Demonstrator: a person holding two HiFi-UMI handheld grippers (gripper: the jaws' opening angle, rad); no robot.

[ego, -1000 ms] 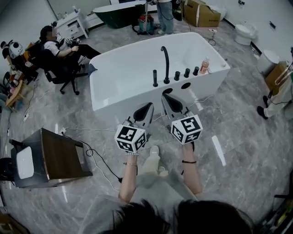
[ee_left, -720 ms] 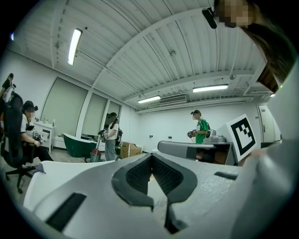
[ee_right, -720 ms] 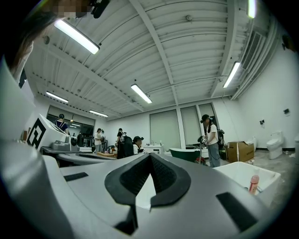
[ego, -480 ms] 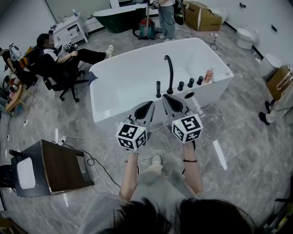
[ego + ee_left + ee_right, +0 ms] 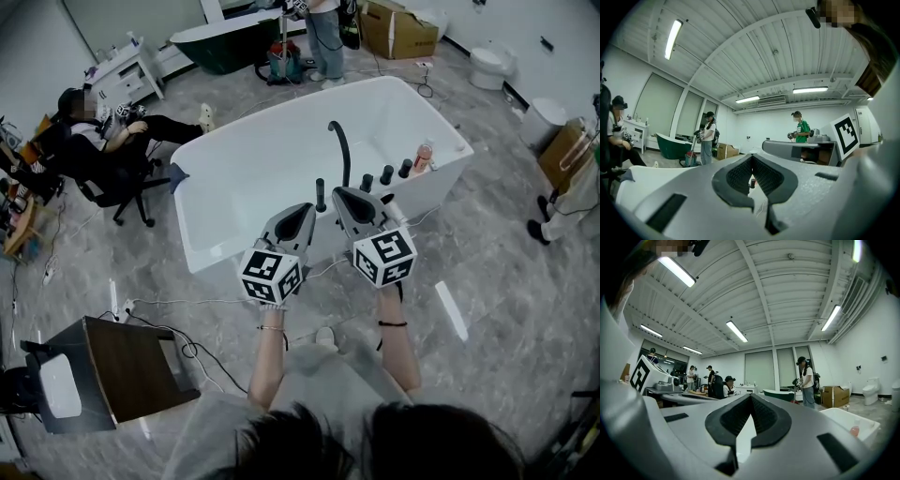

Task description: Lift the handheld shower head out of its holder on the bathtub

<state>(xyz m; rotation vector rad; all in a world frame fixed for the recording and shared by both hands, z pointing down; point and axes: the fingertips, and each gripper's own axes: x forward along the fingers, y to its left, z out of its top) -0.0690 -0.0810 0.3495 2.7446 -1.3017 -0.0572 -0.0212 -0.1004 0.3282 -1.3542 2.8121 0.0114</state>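
Observation:
The white bathtub (image 5: pixel 220 150) stands ahead in the head view. On its near rim are a tall black spout (image 5: pixel 339 148), the short black handheld shower head (image 5: pixel 320 194) upright in its holder, and three black knobs (image 5: pixel 386 174). My left gripper (image 5: pixel 305 208) is shut and empty, its tip just left of the shower head, short of the rim. My right gripper (image 5: pixel 339 194) is shut and empty, just right of the shower head. In the left gripper view the left gripper (image 5: pixel 752 157) has its jaws meeting with nothing between them. The right gripper view shows the same for the right gripper (image 5: pixel 750 397).
A pink bottle (image 5: pixel 424 157) stands on the rim at the right. A seated person (image 5: pixel 94 131) is at the left, a dark cabinet (image 5: pixel 122 370) at the near left, cables (image 5: pixel 187 305) on the floor. A green tub (image 5: pixel 225 37) and standing people are behind.
Both grippers have moved forward together toward the tub's near rim, and the shower head and spout now sit right at their tips. Both stayed shut.

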